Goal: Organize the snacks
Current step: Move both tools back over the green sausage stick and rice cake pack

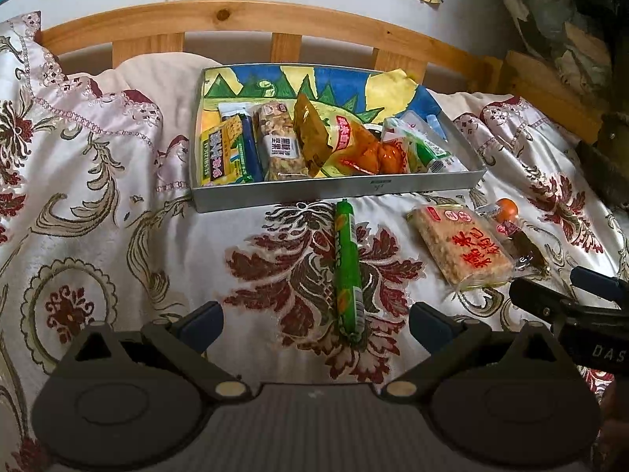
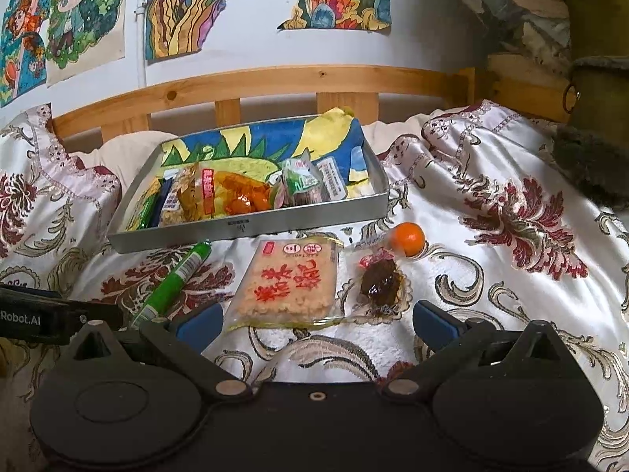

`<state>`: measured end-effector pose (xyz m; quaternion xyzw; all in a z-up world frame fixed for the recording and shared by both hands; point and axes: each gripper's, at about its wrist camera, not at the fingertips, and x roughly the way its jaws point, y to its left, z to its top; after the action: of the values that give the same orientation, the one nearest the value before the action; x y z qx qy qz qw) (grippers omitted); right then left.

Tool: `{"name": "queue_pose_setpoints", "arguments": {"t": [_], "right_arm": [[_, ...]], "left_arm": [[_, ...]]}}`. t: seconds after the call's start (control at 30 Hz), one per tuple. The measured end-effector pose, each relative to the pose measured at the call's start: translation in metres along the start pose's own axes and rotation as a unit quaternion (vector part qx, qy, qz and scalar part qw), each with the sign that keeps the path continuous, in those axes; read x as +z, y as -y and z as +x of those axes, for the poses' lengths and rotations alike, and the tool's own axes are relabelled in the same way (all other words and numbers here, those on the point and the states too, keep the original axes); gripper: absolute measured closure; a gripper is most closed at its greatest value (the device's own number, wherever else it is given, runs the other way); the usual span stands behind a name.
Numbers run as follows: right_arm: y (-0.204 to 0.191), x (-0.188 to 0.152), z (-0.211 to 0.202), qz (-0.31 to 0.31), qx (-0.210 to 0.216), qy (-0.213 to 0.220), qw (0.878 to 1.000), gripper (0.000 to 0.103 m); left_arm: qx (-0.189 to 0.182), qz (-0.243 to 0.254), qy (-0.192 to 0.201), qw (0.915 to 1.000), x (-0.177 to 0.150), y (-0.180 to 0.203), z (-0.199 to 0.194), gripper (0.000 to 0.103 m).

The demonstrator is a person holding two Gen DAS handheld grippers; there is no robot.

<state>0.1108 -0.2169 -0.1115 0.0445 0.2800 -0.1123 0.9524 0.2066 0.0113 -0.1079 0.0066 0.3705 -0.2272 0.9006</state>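
A grey tray (image 1: 338, 192) (image 2: 251, 228) with a colourful lining holds several wrapped snacks on the bedspread. In front of it lie a green sausage stick (image 1: 346, 267) (image 2: 173, 281), a rice cracker pack with red characters (image 1: 462, 249) (image 2: 289, 281), a dark wrapped snack (image 1: 525, 249) (image 2: 383, 281) and a small orange (image 1: 506, 209) (image 2: 409, 238). My left gripper (image 1: 314, 324) is open and empty, its jaws either side of the near end of the green stick. My right gripper (image 2: 314, 324) is open and empty just before the cracker pack and dark snack.
A wooden bed rail (image 1: 251, 19) (image 2: 275, 82) runs behind the tray. Drawings (image 2: 184, 8) hang on the wall. Dark fabric and a furry item (image 2: 589, 173) lie at the right. The patterned bedspread (image 1: 98, 196) spreads left of the tray.
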Motion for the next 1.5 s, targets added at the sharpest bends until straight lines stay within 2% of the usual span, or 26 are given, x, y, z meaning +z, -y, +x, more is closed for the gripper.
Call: {"name": "queue_pose_setpoints", "arguments": {"t": [0.5,0.8,0.9,1.07,1.17,1.3,1.37,1.5], "right_arm": [[-0.006,0.003,0.002,-0.018,0.005,0.009,1.0,0.001],[-0.005,0.019,0.014,-0.039,0.025,0.018,0.999,0.001],[-0.004,0.026,0.024,-0.039,0.042,0.006,0.998,0.001],[-0.001,0.037,0.036,-0.024,0.099,-0.005,0.995,0.001],[0.0,0.043,0.046,-0.017,0.124,-0.022,0.992,0.001],[0.001,0.046,0.06,0.002,0.134,-0.047,0.99,0.001],[0.003,0.047,0.067,0.015,0.138,-0.057,0.989,0.001],[0.006,0.046,0.081,0.038,0.139,-0.079,0.986,0.001]], "left_arm": [[-0.001,0.017,-0.02,0.9997,-0.001,0.002,0.012,0.001],[0.001,0.032,-0.01,0.9994,0.006,0.006,0.024,0.001],[-0.011,0.046,-0.005,0.9989,0.011,0.01,0.029,0.001],[-0.058,0.089,-0.003,0.9943,0.018,0.015,0.035,0.001],[-0.065,0.1,-0.003,0.9929,0.02,0.017,0.041,0.001],[-0.072,0.093,-0.008,0.993,0.025,0.016,0.05,0.001],[-0.069,0.093,-0.006,0.9932,0.026,0.016,0.052,0.004],[-0.073,0.086,-0.006,0.9936,0.03,0.012,0.057,0.015]]}}
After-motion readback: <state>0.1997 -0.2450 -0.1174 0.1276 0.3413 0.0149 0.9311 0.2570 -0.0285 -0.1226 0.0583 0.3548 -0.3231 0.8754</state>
